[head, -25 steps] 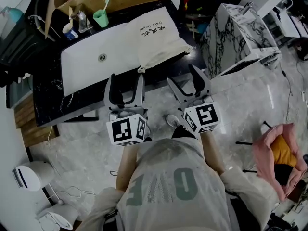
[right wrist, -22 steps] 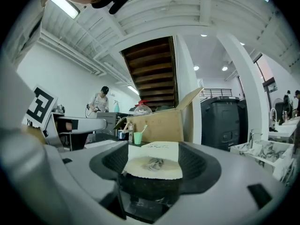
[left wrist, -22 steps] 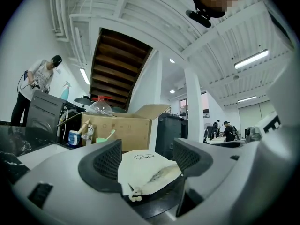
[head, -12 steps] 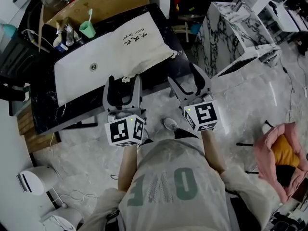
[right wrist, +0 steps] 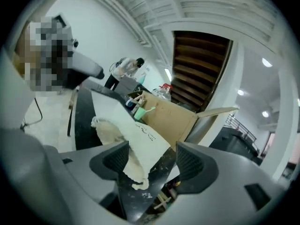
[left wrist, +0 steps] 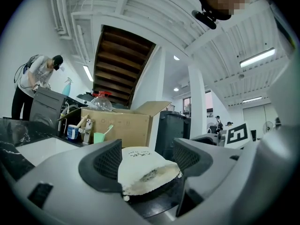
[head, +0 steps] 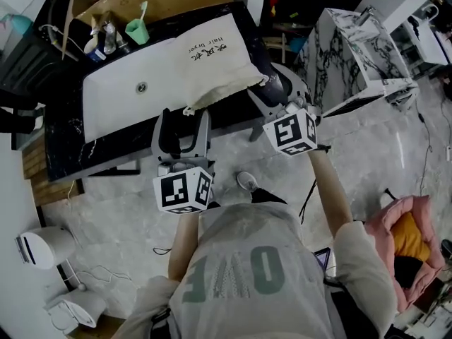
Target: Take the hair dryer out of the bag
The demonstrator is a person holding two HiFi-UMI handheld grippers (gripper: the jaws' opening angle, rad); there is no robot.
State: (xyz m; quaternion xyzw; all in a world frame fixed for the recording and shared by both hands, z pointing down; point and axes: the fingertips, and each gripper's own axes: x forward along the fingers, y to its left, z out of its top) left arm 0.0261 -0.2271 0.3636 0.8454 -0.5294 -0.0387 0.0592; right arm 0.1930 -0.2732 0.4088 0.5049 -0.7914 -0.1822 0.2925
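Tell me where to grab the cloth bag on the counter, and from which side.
Grip the bag at its gathered mouth, coming from the near edge of the counter. The mouth lies at that edge and faces the open left gripper, so one lip can probably be pinched there.

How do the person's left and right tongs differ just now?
The right tongs reach further forward, beside the cloth bag's corner; the left tongs hang back, short of it. The right tongs are rolled sideways; the left tongs sit level. Both are open and hold nothing.
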